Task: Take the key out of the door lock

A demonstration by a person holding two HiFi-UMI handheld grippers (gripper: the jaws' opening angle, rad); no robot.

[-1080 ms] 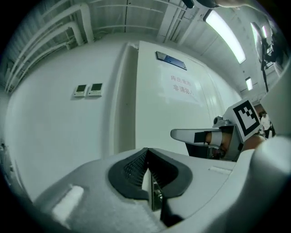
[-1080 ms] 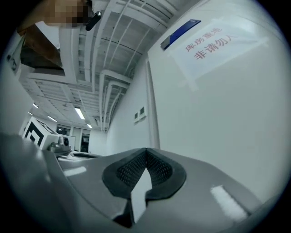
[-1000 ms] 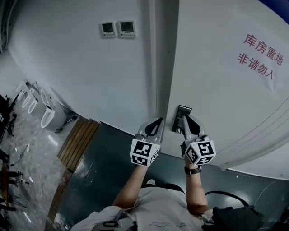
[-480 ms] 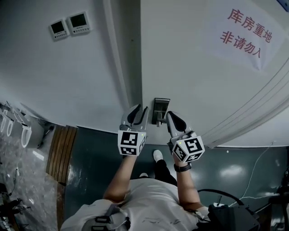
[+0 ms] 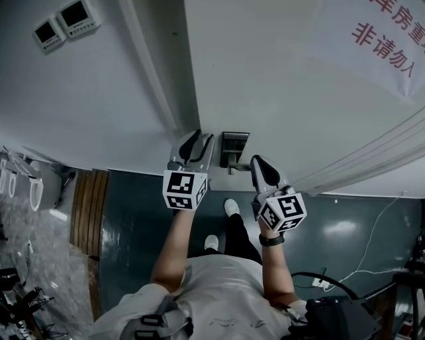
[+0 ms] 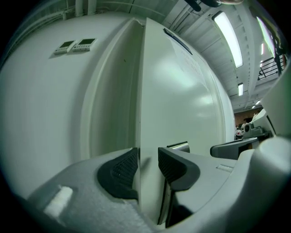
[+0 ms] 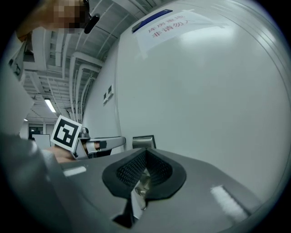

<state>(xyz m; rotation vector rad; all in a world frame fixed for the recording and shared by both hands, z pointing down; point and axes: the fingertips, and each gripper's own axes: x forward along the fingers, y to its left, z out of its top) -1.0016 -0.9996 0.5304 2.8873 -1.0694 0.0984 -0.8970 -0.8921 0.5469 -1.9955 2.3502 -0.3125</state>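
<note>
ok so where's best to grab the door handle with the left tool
Probably the door handle by its straight bar: it runs level and stands off the door, so jaws fit above and below. Bring the open left tool in head-on.

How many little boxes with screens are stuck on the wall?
2. They sit side by side on the wall left of the door: one screen box at the head view's upper left, the other just right of it. None looks hidden.
</note>
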